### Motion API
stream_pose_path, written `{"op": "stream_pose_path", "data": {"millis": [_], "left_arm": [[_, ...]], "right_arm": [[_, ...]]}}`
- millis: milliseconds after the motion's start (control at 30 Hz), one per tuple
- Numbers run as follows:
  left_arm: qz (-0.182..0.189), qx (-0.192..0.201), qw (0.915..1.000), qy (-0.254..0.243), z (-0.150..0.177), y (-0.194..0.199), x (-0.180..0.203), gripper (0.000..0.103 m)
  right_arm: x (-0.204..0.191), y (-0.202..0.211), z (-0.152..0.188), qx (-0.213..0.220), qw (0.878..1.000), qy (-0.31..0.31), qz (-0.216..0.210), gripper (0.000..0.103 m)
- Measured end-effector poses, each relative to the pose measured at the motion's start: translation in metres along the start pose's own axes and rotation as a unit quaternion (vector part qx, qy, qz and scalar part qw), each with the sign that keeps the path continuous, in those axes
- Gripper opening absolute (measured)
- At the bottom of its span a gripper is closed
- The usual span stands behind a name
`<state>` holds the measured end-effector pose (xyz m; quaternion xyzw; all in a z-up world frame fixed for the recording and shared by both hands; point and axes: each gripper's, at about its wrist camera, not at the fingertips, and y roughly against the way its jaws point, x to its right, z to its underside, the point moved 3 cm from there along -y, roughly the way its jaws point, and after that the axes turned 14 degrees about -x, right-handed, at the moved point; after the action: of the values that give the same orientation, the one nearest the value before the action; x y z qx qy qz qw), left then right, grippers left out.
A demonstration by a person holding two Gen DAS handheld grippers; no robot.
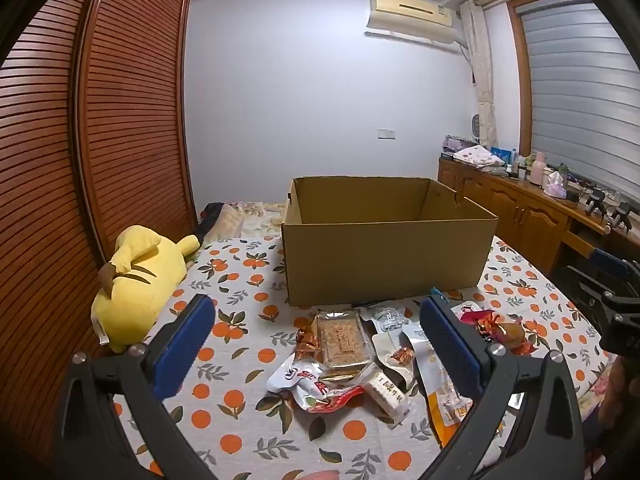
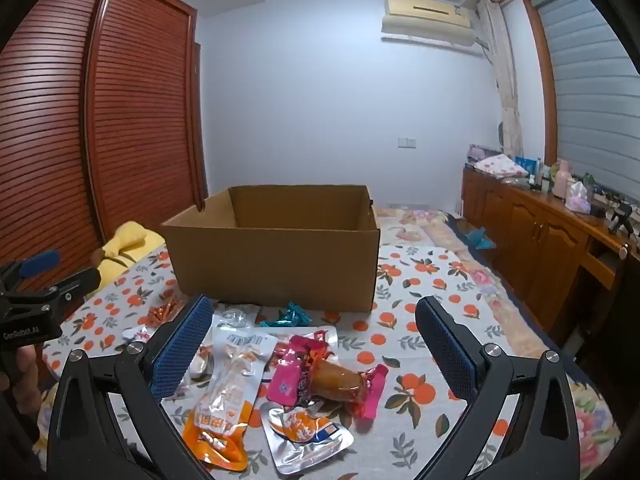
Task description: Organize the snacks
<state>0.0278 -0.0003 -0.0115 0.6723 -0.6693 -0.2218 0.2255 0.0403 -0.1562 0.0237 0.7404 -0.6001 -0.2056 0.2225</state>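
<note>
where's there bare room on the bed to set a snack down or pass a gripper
Bare orange-print sheet lies between the yellow plush and the snack pile, and right of the pink packet toward the cabinets. The strip just before the cardboard box is crowded with packets.

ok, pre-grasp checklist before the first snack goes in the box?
1. left gripper open, nothing held: ok.
2. right gripper open, nothing held: ok.
3. cardboard box upright, top open: ok.
4. Box interior free of items: cannot tell, floor hidden.
5. Snacks reachable: ok, biscuit pack and pink-wrapped snack lie loose on the bedsheet before the box.
6. Targets separable: not ok, packets overlap in a pile.
</note>
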Motion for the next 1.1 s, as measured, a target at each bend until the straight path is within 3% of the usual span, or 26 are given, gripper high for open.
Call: {"op": "stream_pose_path", "data": {"millis": [1100], "left_arm": [[-0.006, -0.001, 1.0, -0.002, 0.0034, -0.0009, -0.0039, 0.103]], "right_arm": [[0.0012, -0.0048, 0.004, -0.009, 1.0, -0.003, 0.005, 0.103]]}}
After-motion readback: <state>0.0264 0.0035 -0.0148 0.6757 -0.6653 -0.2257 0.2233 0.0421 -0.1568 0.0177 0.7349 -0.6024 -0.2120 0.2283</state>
